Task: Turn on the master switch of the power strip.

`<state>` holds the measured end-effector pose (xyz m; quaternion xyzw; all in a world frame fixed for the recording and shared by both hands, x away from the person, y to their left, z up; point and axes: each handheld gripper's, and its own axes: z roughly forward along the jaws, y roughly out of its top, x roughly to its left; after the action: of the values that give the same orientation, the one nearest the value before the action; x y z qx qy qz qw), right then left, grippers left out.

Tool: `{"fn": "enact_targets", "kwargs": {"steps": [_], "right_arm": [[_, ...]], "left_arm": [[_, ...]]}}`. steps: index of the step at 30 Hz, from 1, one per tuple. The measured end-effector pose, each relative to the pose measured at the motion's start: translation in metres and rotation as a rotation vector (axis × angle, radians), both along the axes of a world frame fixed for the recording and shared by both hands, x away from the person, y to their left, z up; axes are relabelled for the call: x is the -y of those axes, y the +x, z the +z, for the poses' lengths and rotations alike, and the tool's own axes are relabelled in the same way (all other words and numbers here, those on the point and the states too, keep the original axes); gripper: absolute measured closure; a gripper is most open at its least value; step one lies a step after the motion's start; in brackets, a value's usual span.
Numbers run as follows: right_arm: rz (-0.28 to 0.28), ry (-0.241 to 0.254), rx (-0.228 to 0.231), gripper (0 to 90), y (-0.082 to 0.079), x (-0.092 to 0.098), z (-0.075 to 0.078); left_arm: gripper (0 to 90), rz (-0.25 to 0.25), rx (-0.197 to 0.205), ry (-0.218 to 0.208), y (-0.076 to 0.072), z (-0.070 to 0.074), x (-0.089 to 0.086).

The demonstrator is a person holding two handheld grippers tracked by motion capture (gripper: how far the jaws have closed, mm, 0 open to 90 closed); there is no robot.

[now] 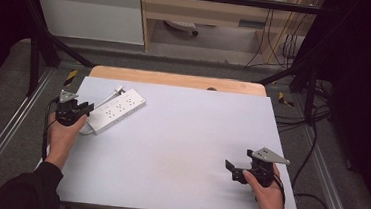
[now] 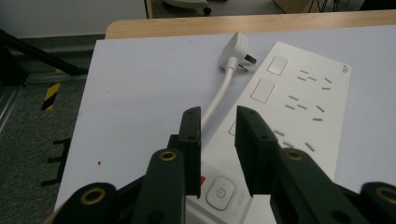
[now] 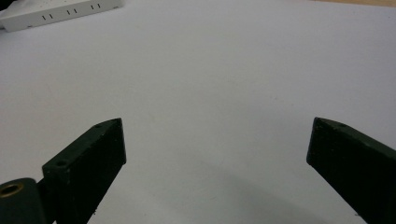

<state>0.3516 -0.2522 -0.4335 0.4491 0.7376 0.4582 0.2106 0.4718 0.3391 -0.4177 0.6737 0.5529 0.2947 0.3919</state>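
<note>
We note a white power strip [image 1: 117,110] lying flat at the far left of the white table top [image 1: 180,149], set at a slant, its near end toward the person's left hand [image 1: 63,132]. Its white cable [image 2: 218,95] runs along the strip's left side and ends in a white plug [image 2: 237,52] resting on the table just beside the strip's far end.

The left gripper [image 1: 79,109] sits at the near end of the strip. In the left gripper view its jaws stand a narrow gap apart, over the end of the strip that carries the round power button [image 2: 220,194] and the cable's root. We see strip surface in the gap, yet the angle is poor: we cannot tell whether the pads press on the strip's edges or on the cable, or merely hang just above them.

The right gripper [image 1: 236,164] is held by the right hand [image 1: 267,191] near the table's near right corner, well apart from the strip. Its jaws are spread wide, with bare table between them. In the right gripper view the strip shows far off at the upper left corner.
</note>
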Motion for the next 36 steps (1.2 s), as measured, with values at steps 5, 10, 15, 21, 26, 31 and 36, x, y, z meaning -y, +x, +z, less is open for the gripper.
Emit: {"fn": "enact_targets", "kwargs": {"steps": [5,10,15,21,26,31,36], "right_arm": [[0.000,-0.001,0.000,5.1,0.000,0.000,0.000],[0.001,-0.002,-0.004,5.1,0.000,0.000,0.000],[0.003,-0.004,-0.012,4.9,0.001,0.000,-0.001],[0.004,0.000,-0.015,4.8,0.002,0.001,-0.001],[0.005,0.001,-0.018,4.8,0.001,0.000,-0.001],[0.009,-0.002,-0.019,4.8,0.002,0.000,-0.002],[0.011,-0.004,-0.019,4.8,0.002,-0.001,-0.002]], "left_arm": [[81.0,0.006,0.004,-0.002,0.001,0.000,-0.002],[86.9,0.002,0.001,0.015,0.001,-0.002,-0.003],[89.9,0.005,-0.005,0.005,0.003,-0.005,-0.004],[90.0,0.003,-0.017,0.006,0.006,-0.009,-0.005],[90.0,0.006,-0.024,0.011,0.007,-0.010,-0.006],[90.0,0.011,-0.040,0.011,0.008,-0.013,-0.007],[90.0,0.009,-0.053,0.013,0.009,-0.015,-0.007]]}}
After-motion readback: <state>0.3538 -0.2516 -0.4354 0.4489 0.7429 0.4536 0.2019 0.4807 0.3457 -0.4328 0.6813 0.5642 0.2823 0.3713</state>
